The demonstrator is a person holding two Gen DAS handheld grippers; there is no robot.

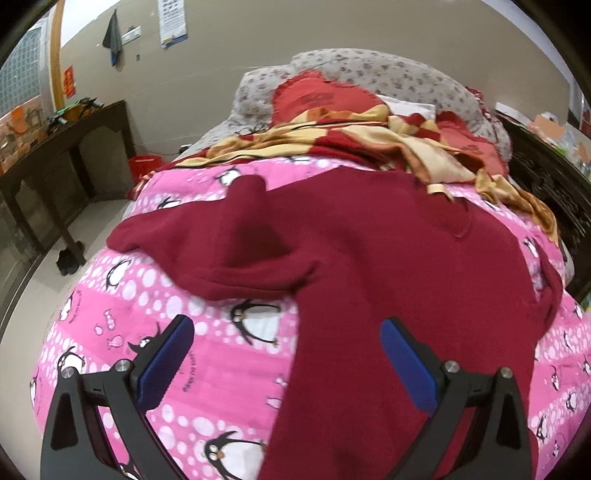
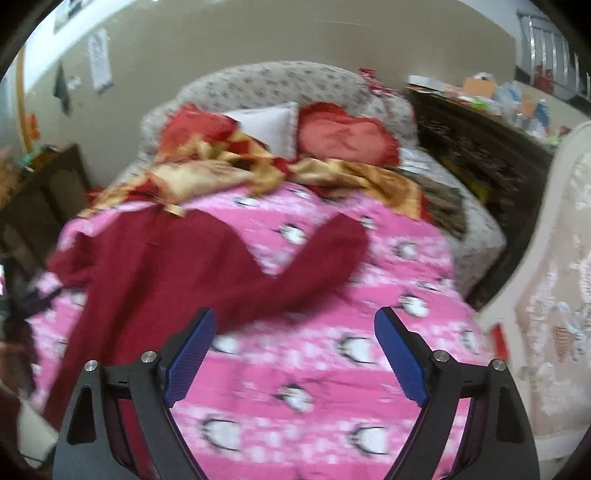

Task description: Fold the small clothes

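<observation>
Two blue ribbed pads are seen spread wide on each gripper, left point(image 1: 287, 363) and right point(image 2: 294, 356), nothing pinched; one soft maroon sweater point(image 1: 369, 258) is spread on one pink penguin-print quilt point(image 1: 221, 369).

The right wrist view is motion-blurred, so the penguin quilt point(image 2: 295, 369) prints smear. At six o'clock the maroon sweater point(image 1: 369, 258) hem runs off the left wrist view. At ten o'clock the wall calendar point(image 1: 171, 18) is cut off, its print too small to read.

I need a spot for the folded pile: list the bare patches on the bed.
Free: the pink penguin quilt near the foot, right of the maroon sweater, below its outstretched sleeve. A smaller patch lies left of the sweater body. Crowded: the head end, with the red-and-gold blanket and pillows.
</observation>
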